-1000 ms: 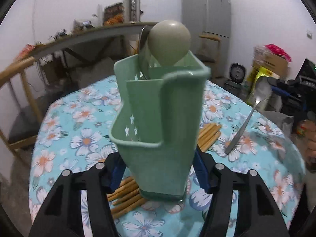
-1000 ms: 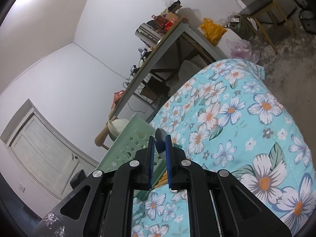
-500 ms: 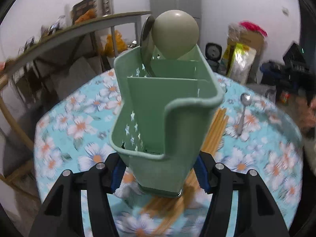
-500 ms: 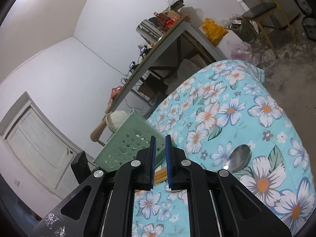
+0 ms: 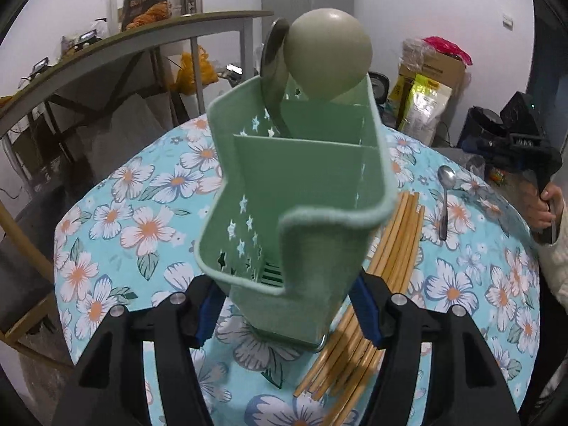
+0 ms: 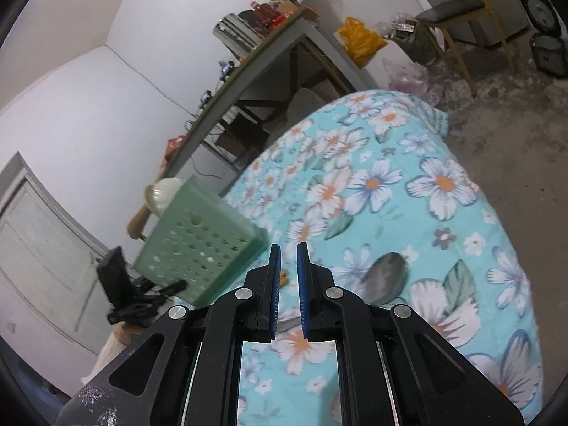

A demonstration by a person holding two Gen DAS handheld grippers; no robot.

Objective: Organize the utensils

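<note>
— Nearest the left camera, what do you see?

— Left gripper (image 5: 284, 305) straddling the foot of the green utensil caddy (image 5: 301, 191), its jaws easing apart with the caddy between them; whether the blue pads still press on it I cannot tell. The caddy leans, a pale round-headed utensil (image 5: 328, 58) and a metal one (image 5: 273, 56) standing in its far compartment.

— And the right gripper?

— Right gripper (image 6: 288, 284) is nearly clenched, only a slit between the pads and nothing in it. A spoon (image 6: 385, 278) lies on the cloth just beside it.

— What covers the table?

— A turquoise floral tablecloth (image 5: 149, 227). Wooden chopsticks (image 5: 383, 269) lie in a bundle beside and under the caddy.

— Farther back?

— A grey shelf table (image 5: 198, 26) with clutter, a wooden chair (image 6: 451, 10), white walls, a rough floor (image 6: 511, 106).
</note>
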